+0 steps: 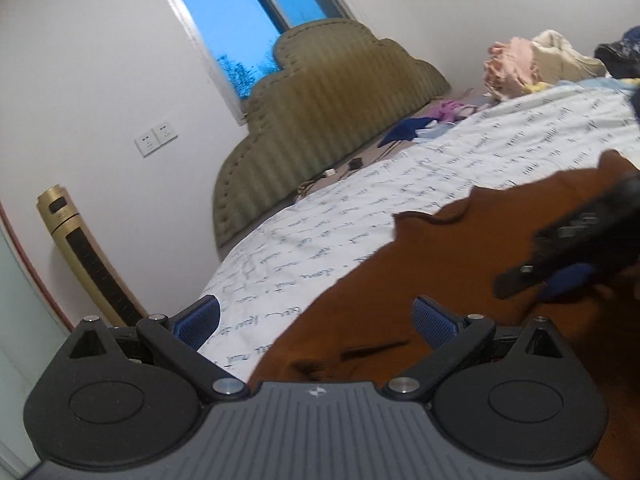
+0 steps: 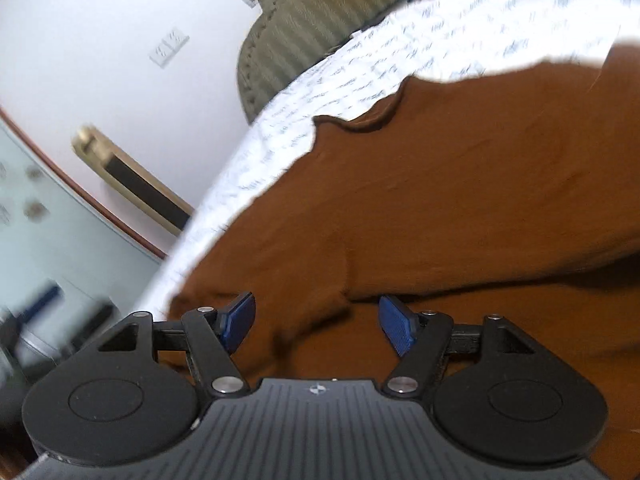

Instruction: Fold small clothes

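A brown garment (image 1: 460,280) lies spread on the white bedsheet (image 1: 360,216) printed with script, its wavy edge toward the headboard. My left gripper (image 1: 316,320) stands open over the garment's near left edge, with one blue pad above the sheet and the other above the brown cloth. In the left wrist view my right gripper (image 1: 540,284) comes in blurred from the right, low over the garment. In its own view the right gripper (image 2: 318,324) is open, and a folded ridge of the brown garment (image 2: 440,184) lies under and between its blue pads (image 2: 240,320) without being pinched.
An olive padded headboard (image 1: 320,128) stands against the wall below a window (image 1: 248,20). Small purple and blue clothes (image 1: 424,124) lie by it. A pile of pink and cream clothes (image 1: 532,60) sits at the far right. A gold tower appliance (image 1: 84,256) stands left of the bed.
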The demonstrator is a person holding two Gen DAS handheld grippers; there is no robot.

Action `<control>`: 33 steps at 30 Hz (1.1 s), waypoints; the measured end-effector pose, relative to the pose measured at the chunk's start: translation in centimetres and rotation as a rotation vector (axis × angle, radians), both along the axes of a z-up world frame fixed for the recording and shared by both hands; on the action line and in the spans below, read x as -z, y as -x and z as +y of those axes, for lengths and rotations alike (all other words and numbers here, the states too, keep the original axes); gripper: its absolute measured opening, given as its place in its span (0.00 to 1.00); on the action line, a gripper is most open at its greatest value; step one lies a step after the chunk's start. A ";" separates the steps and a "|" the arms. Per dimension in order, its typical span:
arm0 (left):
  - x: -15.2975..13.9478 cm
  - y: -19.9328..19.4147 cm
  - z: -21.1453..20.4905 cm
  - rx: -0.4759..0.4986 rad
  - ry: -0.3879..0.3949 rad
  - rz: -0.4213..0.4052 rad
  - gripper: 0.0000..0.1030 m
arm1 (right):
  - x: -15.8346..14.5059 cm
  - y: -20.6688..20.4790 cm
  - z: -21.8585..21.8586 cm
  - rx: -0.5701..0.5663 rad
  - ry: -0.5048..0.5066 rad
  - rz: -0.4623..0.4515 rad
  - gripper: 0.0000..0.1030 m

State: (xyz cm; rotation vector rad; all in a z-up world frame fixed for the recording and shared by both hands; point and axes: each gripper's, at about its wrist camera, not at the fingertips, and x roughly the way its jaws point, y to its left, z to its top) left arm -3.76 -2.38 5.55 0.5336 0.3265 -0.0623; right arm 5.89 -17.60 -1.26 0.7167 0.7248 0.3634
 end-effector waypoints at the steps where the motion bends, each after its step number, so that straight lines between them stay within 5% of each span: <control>1: 0.2 0.1 0.1 0.008 0.008 0.006 1.00 | -0.2 -0.6 0.3 0.008 0.007 0.013 0.35; 3: 0.4 -0.8 0.5 0.024 0.027 0.019 1.00 | -0.2 -2.2 0.9 0.013 0.023 0.032 0.13; 12: 4.3 0.0 -3.7 -0.001 -0.154 -0.074 1.00 | -8.8 -5.1 2.2 -0.058 0.198 -0.175 0.11; 15: 4.9 -2.6 -4.2 -0.110 -0.203 -0.108 1.00 | -11.8 -5.5 2.0 -0.059 0.227 -0.257 0.11; 20: 5.0 -7.2 -1.8 -0.293 -0.187 -0.048 1.00 | -14.8 -4.7 -1.6 0.009 0.275 -0.335 0.11; 25: 4.8 -8.9 1.0 -0.393 -0.160 -0.029 1.00 | -15.0 -3.7 -6.9 0.120 0.306 -0.342 0.11; 33: 4.5 -9.4 3.8 -0.435 -0.086 0.029 1.00 | -8.9 -1.2 -14.0 0.223 0.315 -0.258 0.11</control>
